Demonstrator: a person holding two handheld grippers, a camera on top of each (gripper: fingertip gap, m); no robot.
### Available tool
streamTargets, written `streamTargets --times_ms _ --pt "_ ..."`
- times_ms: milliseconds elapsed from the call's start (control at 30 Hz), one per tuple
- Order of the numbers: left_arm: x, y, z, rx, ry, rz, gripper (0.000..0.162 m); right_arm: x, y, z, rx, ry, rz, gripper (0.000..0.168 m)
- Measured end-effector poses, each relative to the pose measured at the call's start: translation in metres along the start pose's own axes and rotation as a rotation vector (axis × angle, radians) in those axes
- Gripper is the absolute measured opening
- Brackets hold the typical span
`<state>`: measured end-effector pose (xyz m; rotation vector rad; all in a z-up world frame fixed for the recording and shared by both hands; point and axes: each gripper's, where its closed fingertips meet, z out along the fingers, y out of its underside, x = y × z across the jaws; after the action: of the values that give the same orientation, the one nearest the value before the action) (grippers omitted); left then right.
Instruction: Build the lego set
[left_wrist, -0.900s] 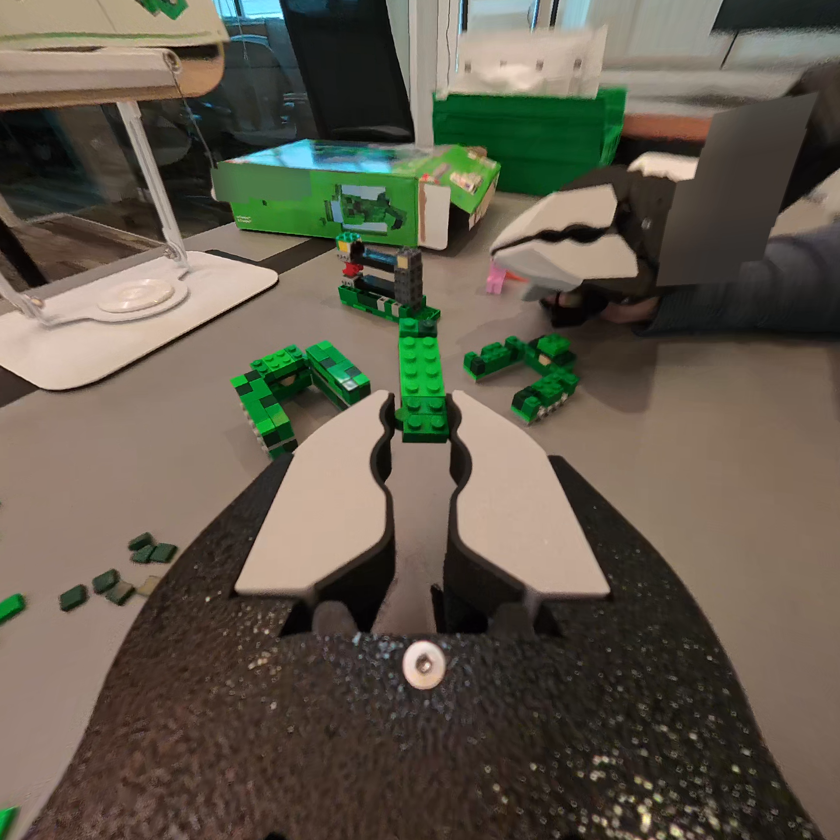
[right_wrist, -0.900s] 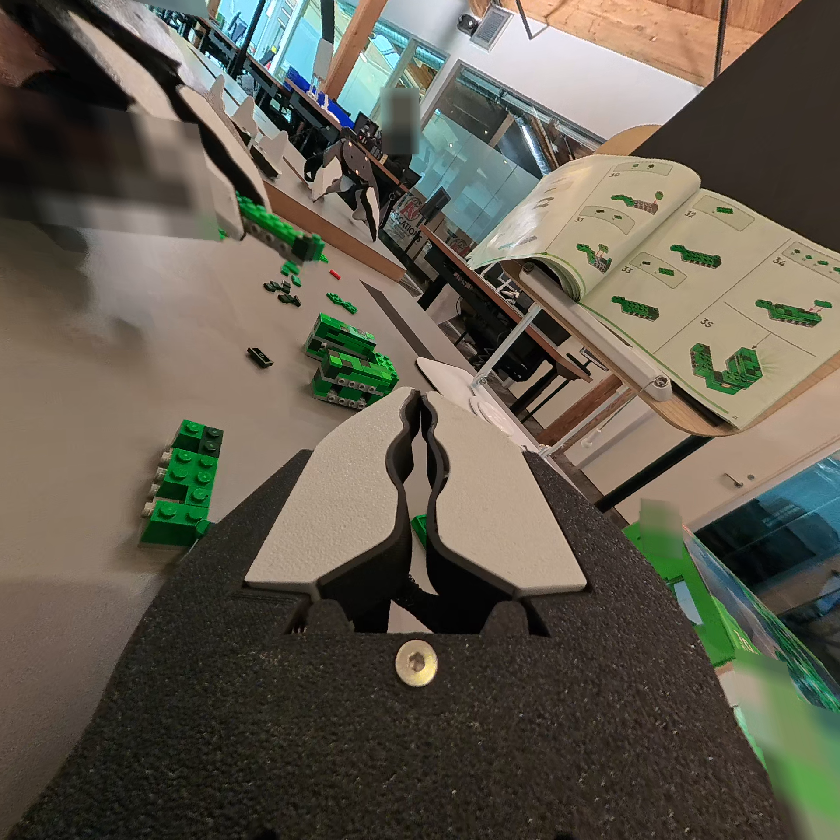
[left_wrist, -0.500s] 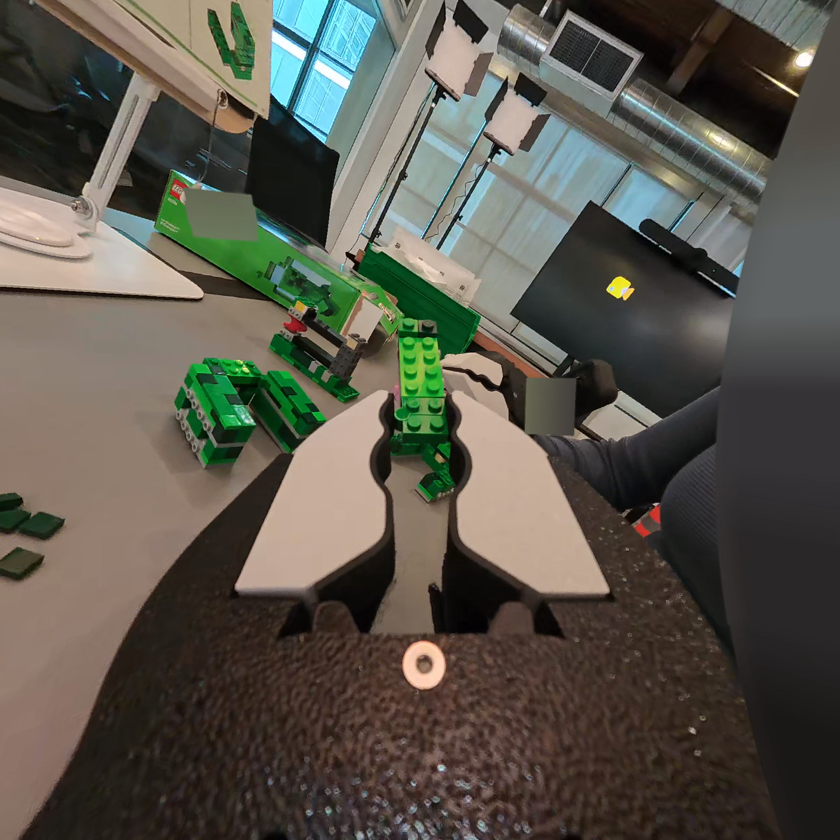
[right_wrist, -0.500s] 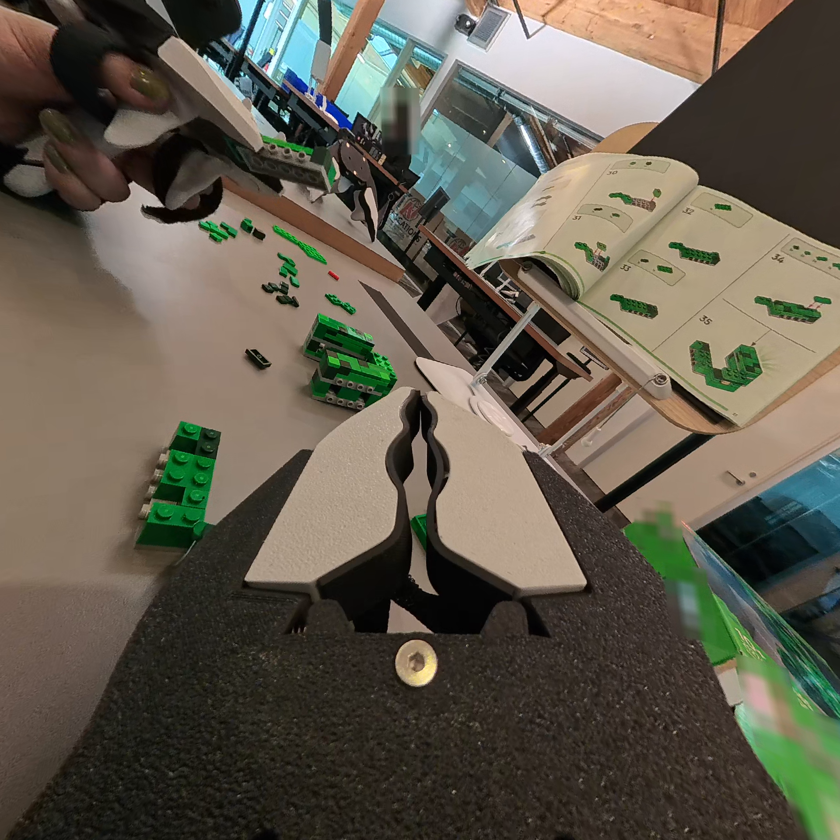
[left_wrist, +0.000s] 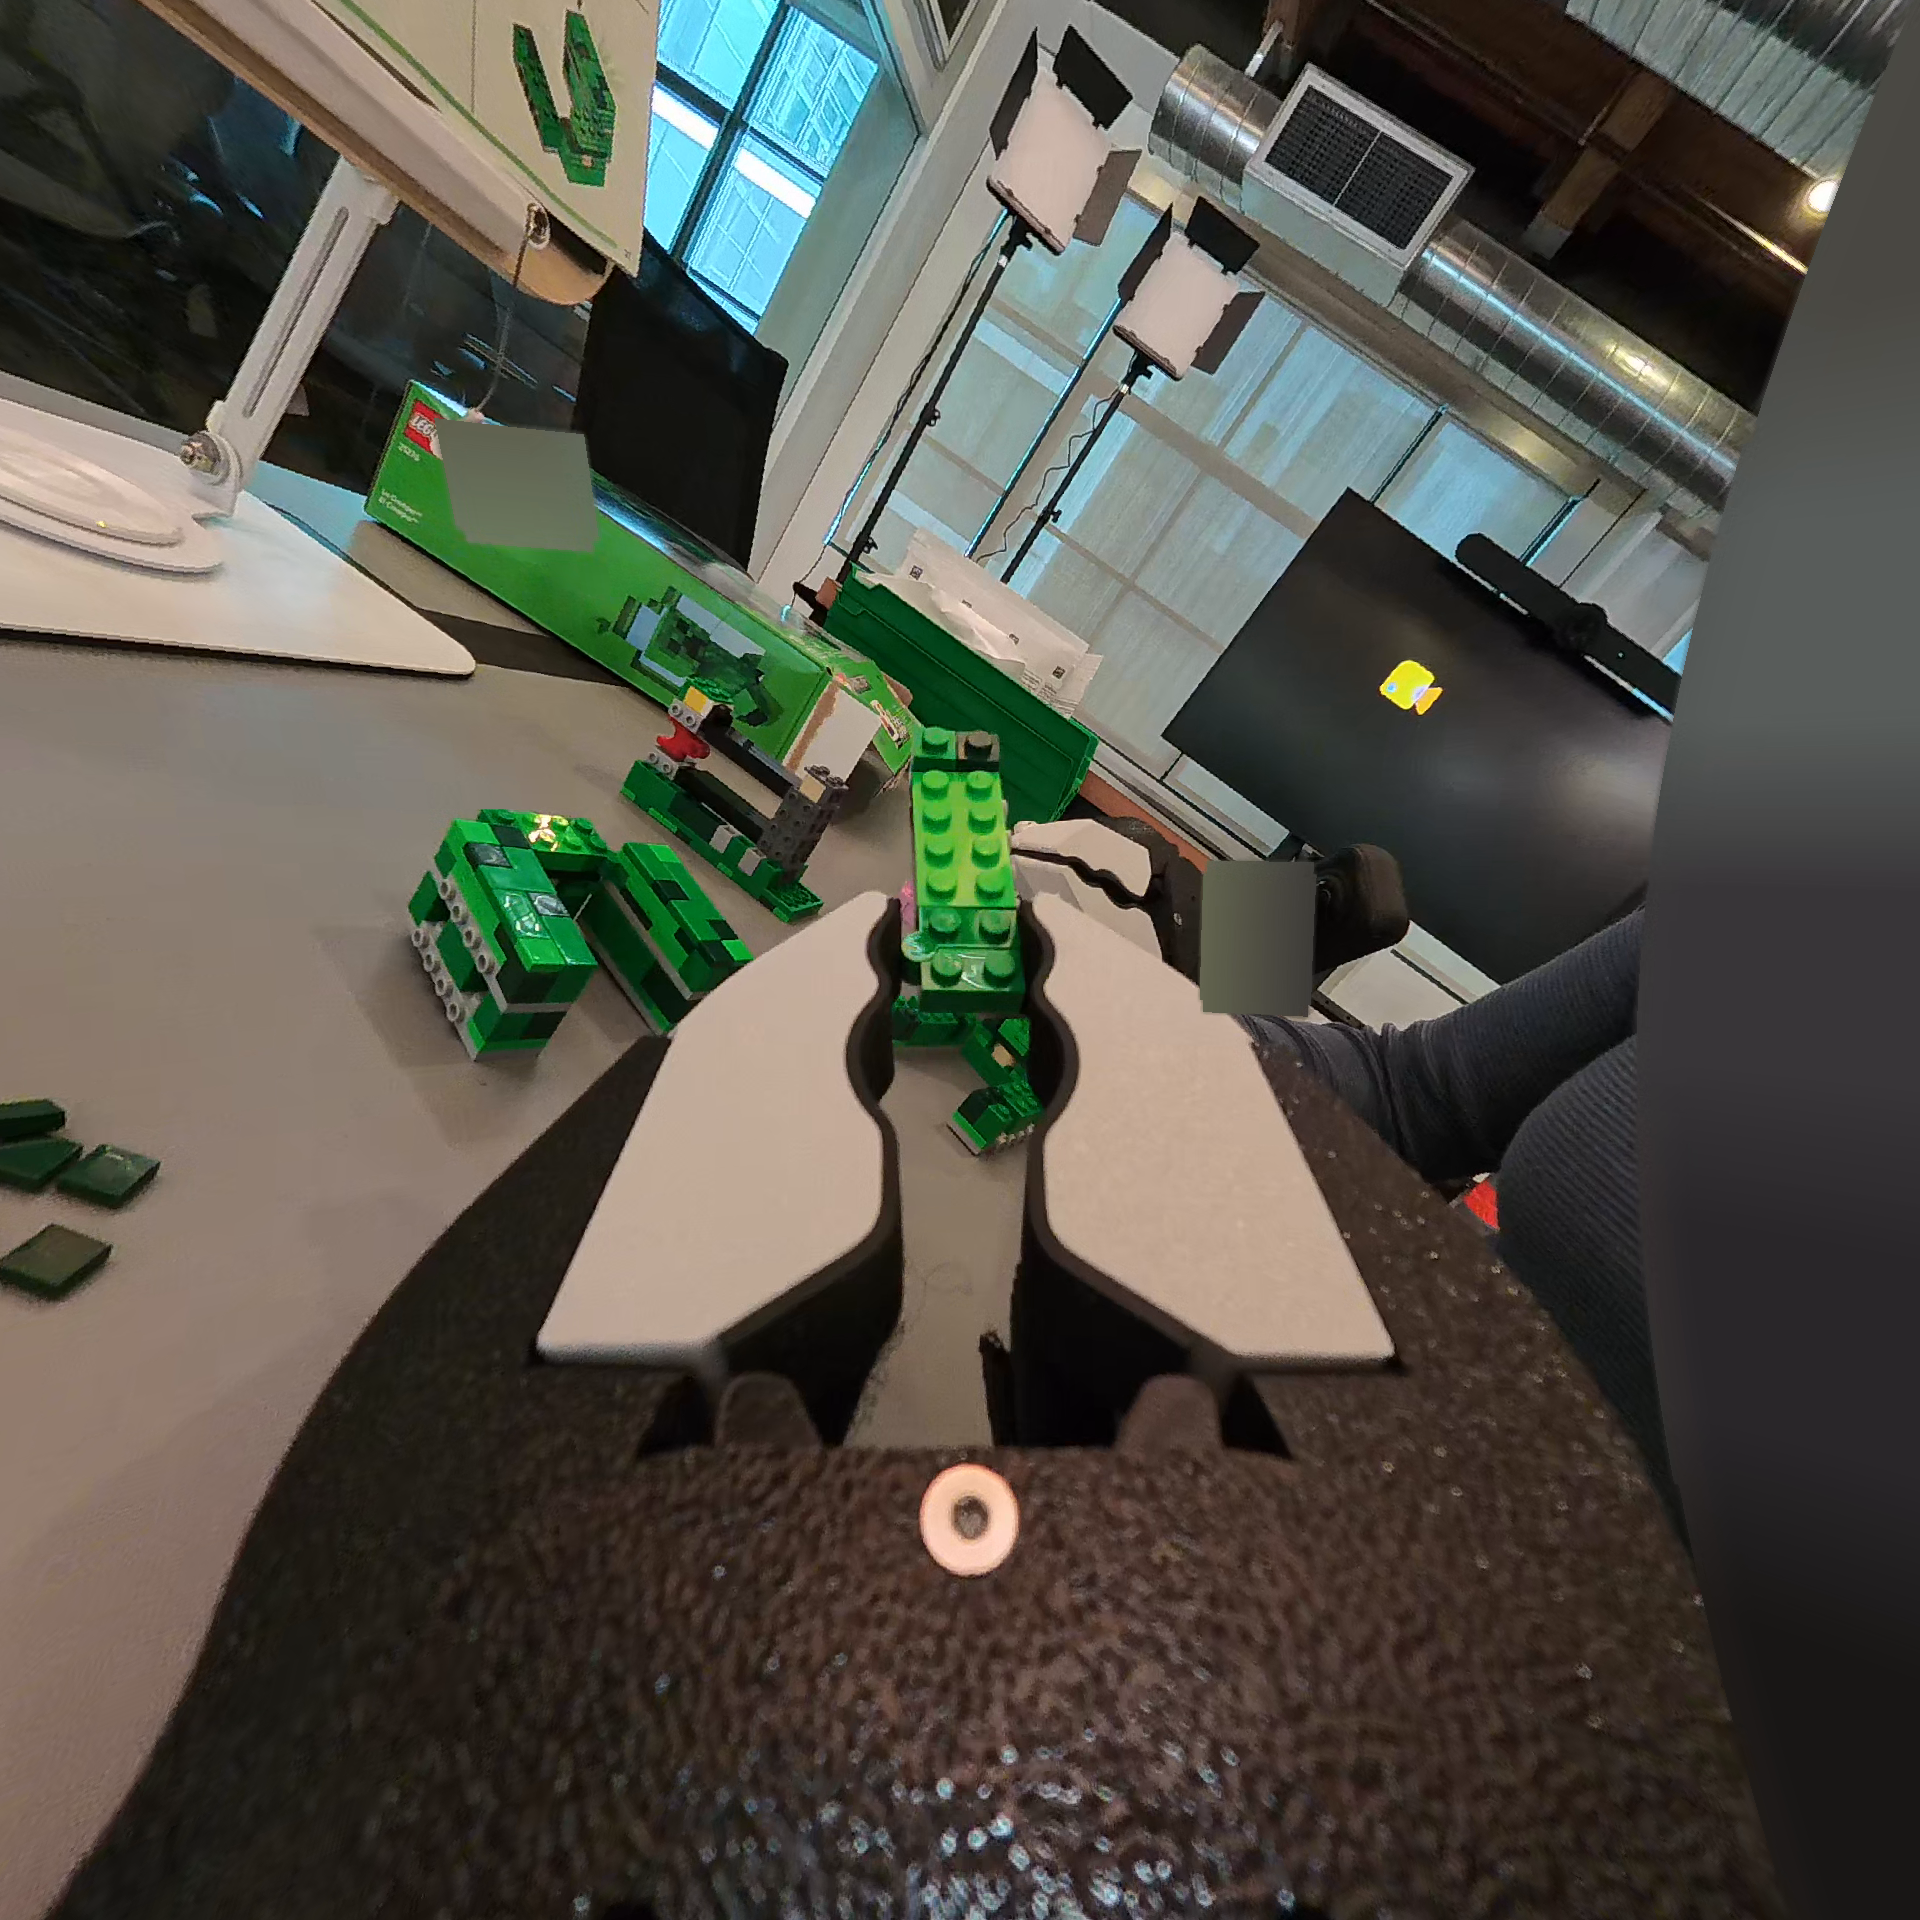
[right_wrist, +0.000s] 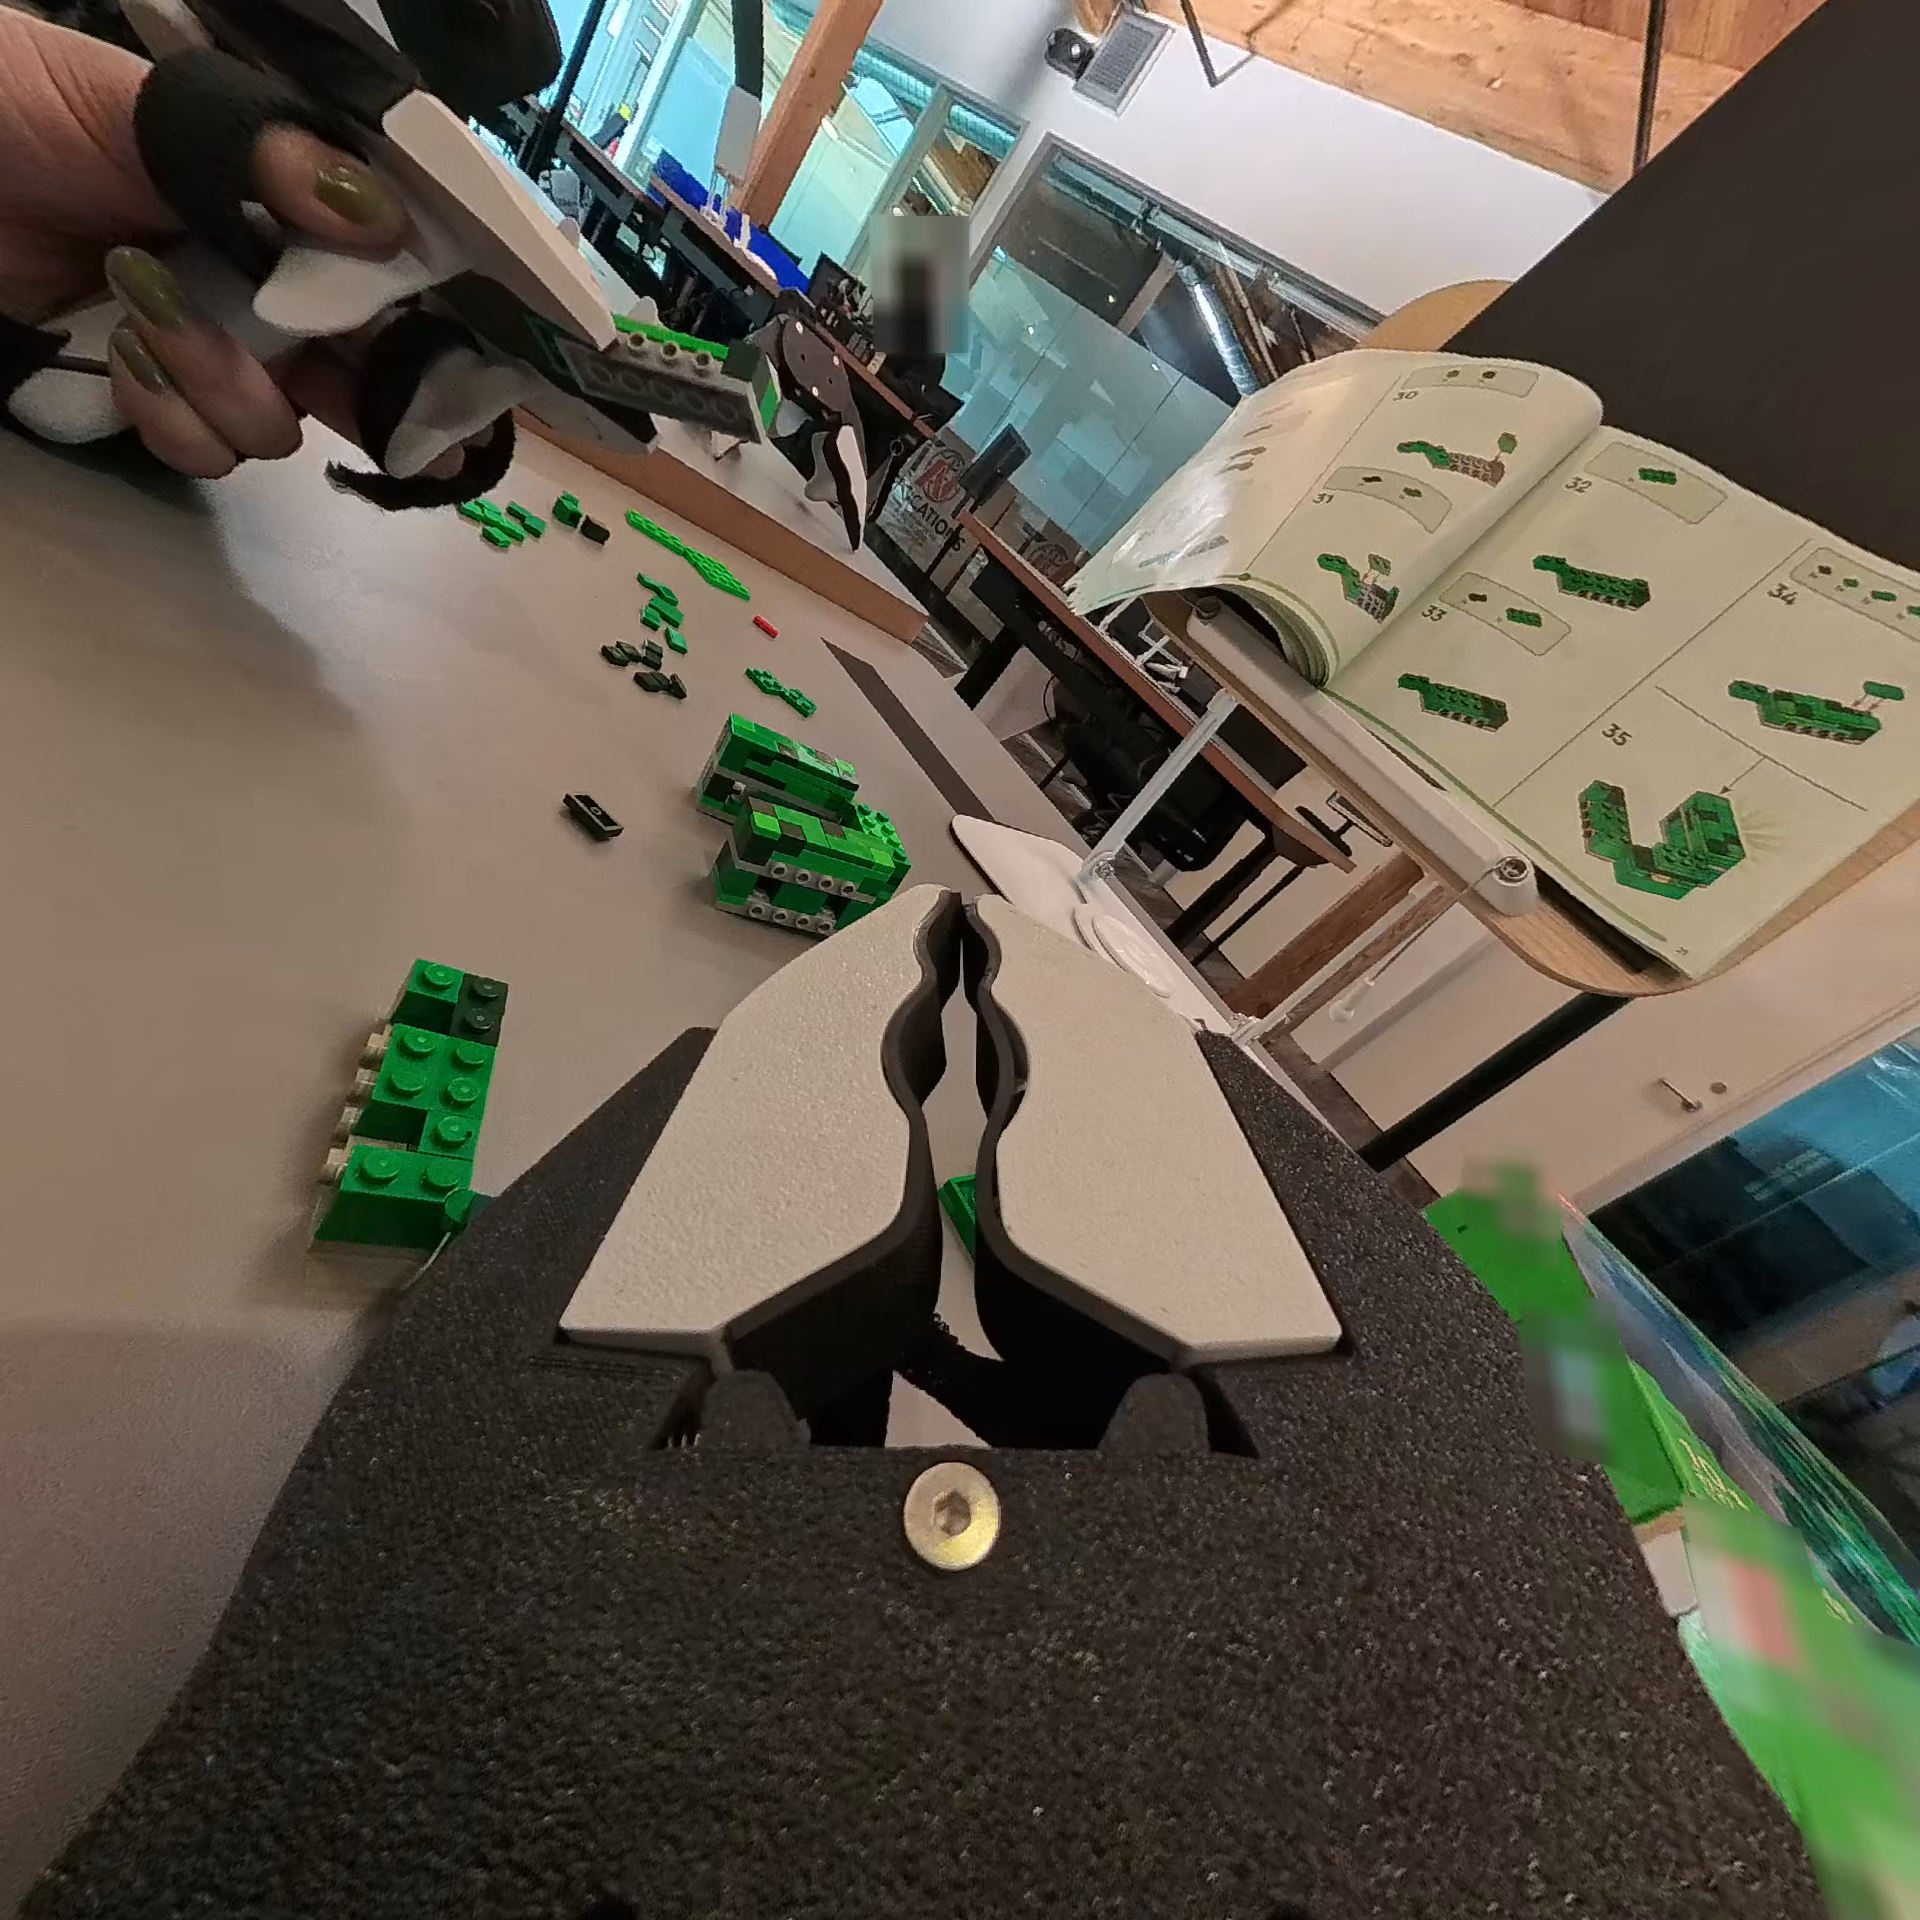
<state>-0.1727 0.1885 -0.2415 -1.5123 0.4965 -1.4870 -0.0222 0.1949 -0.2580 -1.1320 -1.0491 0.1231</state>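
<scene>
Between left gripper (left_wrist: 958, 925) fingers, pinched, long green studded lego strip (left_wrist: 961, 862), raised off grey bench (left_wrist: 208, 831). Beyond, left: green cardboard lego box (left_wrist: 623, 592), contents unseen. Right gripper (right_wrist: 958, 914) fingers pressed together.

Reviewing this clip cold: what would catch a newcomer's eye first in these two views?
First, the long green brick strip clamped between the left gripper's fingers, lifted clear of the grey table. Next, the open instruction booklet on its stand at the right of the right wrist view, above the right gripper, whose fingers are nearly closed. Between them, a U-shaped green assembly lies on the table.
</scene>
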Motion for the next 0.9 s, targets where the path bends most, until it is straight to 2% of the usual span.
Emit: streamTargets --times_ms 133,267,400,500,600,900 --pt "-0.005 0.004 0.002 -0.029 -0.045 -0.002 0.021 -0.002 -0.008 -0.002 0.031 0.007 -0.063 0.006" --pt "-0.007 0.02 0.01 -0.132 -0.106 0.03 0.021 -0.032 -0.038 0.007 0.024 -0.049 -0.35 0.031" --pt "-0.008 0.033 0.015 -0.223 -0.125 0.032 0.021 -0.062 -0.042 0.035 -0.104 -0.084 -0.635 0.048" --pt "-0.009 0.042 0.015 -0.278 -0.129 -0.014 0.021 -0.076 -0.041 0.051 -0.114 -0.123 -0.715 0.048" --pt "-0.005 0.06 0.014 -0.401 -0.083 -0.07 0.021 -0.088 -0.039 0.058 -0.143 -0.192 -0.746 0.041" --pt "0.001 0.085 0.013 -0.565 -0.074 -0.094 0.021 -0.105 -0.022 0.06 -0.228 -0.306 -0.827 0.024"
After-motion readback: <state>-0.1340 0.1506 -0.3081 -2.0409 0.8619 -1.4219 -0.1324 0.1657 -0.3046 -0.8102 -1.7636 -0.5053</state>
